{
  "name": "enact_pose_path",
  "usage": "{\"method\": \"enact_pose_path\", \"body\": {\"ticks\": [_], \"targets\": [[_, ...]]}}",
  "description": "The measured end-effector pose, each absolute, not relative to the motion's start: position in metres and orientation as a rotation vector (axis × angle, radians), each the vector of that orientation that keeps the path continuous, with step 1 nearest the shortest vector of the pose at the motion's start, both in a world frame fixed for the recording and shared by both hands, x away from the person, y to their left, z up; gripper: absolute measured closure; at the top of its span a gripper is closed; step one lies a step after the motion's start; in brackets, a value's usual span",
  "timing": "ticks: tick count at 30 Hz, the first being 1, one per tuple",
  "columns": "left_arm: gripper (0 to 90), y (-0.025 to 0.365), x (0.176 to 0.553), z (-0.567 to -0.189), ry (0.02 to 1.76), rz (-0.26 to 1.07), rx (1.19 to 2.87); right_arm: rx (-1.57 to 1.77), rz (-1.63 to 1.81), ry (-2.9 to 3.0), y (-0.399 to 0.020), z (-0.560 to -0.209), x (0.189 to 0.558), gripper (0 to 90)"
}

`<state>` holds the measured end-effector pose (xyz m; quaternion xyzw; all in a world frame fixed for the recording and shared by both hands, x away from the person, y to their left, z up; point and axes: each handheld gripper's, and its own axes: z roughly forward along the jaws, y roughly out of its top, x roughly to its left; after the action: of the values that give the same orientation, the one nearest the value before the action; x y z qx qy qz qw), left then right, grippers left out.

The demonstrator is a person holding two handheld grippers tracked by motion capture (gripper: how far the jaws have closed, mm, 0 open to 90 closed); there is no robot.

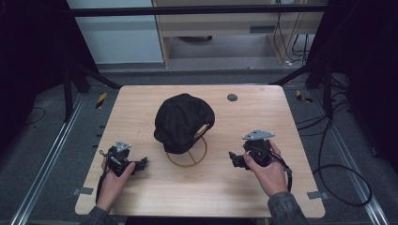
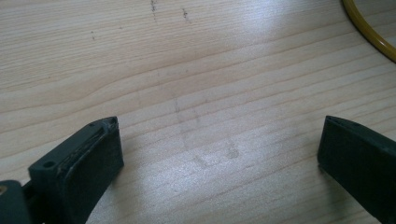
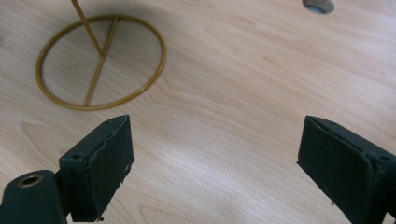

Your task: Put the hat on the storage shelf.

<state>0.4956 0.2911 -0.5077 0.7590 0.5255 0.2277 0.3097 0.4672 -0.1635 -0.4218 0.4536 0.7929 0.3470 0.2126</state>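
Both the left gripper (image 1: 141,163) and the right gripper (image 1: 233,158) have jaws wide apart with nothing between them, so bring them slowly to the hat (image 1: 184,122) ahead, one each side.

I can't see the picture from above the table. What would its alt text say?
A black cap sits on a gold wire stand at the middle of a wooden table. A person's hands hold the left gripper and the right gripper low on either side of it, touching neither.
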Motion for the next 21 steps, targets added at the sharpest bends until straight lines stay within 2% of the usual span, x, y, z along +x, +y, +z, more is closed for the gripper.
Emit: {"method": "enact_pose_path", "body": {"ticks": [21], "targets": [[0.0,0.291,0.496,-0.508,1.388,0.602,2.006,1.377,0.95,2.21,-0.172,-0.481,0.463,10.3]]}}
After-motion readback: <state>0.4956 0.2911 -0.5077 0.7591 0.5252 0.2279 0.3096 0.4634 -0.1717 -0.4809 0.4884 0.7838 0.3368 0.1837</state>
